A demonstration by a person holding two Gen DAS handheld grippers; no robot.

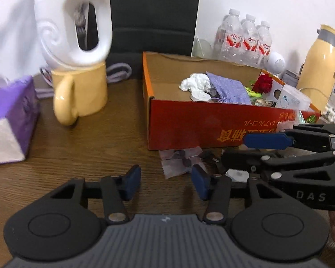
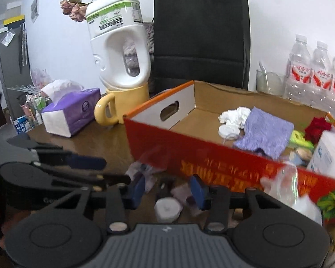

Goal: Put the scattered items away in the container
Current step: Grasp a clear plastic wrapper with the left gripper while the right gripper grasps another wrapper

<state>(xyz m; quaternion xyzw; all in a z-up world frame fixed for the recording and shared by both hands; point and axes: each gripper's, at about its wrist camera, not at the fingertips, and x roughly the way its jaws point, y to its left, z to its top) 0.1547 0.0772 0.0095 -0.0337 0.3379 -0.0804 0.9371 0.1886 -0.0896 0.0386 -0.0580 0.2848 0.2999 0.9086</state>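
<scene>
1. Red-orange cardboard box (image 2: 212,156) on the dark wooden bench (image 1: 100,138) already holds a lilac cloth (image 2: 265,131); a clear plastic wrapper (image 1: 181,160) lies outside its front wall.
2. Left gripper (image 1: 166,182) and right gripper (image 2: 165,192): fingers half open, empty, either side of loose items, judged ready to grasp.
3. Small white roll (image 2: 168,208) lies near the right fingers.

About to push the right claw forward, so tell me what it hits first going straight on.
Probably the small white roll on the table, lying between the right claw's open jaws, with crumpled clear wrappers just beyond; depth is uncertain.
</scene>
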